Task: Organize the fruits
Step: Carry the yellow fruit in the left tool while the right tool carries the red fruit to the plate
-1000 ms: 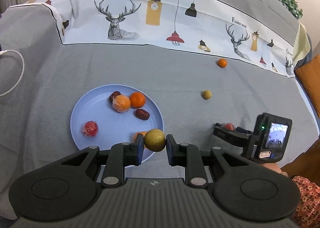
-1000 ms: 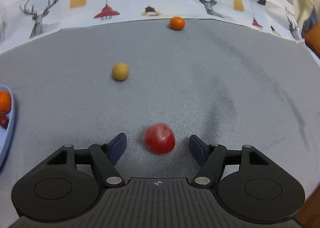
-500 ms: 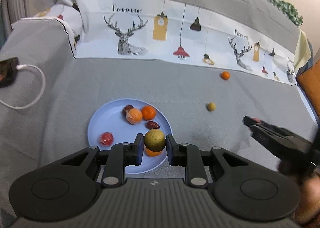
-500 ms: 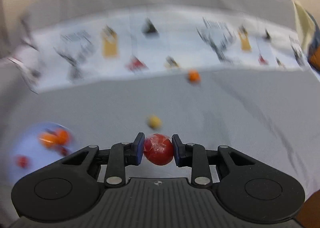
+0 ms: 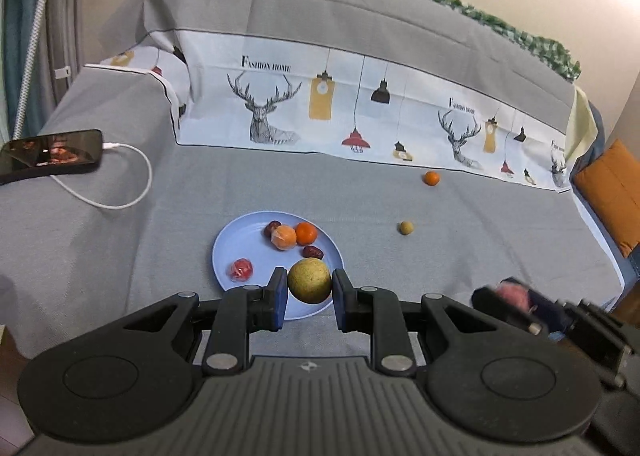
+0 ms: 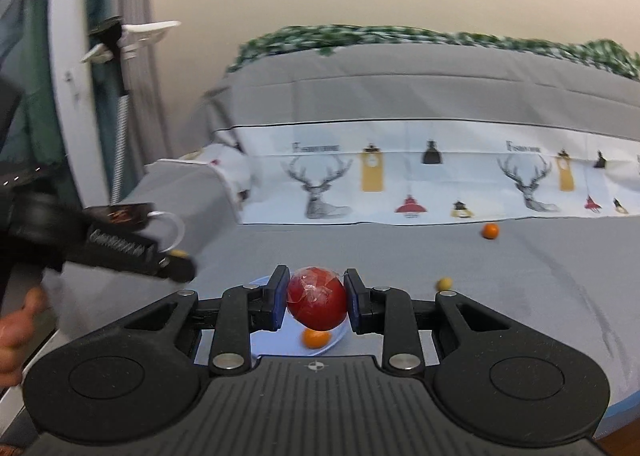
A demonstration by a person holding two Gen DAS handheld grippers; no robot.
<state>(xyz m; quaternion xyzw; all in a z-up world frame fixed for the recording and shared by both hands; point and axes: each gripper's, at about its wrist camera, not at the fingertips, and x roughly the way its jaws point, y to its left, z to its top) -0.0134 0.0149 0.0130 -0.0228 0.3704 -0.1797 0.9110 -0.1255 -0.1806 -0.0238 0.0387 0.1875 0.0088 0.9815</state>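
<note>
My left gripper is shut on a yellow-green round fruit, held above the near rim of the blue plate. The plate holds a wrapped red fruit, a wrapped orange fruit, a tangerine and two dark red dates. My right gripper is shut on a wrapped red fruit, raised over the plate, where an orange fruit shows below. A small yellow fruit and a small tangerine lie on the grey cloth to the right.
A phone on a white cable lies on the left armrest. The printed deer cloth covers the sofa back. An orange cushion sits at the far right. The right gripper shows blurred in the left wrist view.
My right gripper closed on the wrapped red fruit, lifted it off the cloth and carried it left over the plate. My left gripper rose and pulled back, still holding the yellow-green fruit.
</note>
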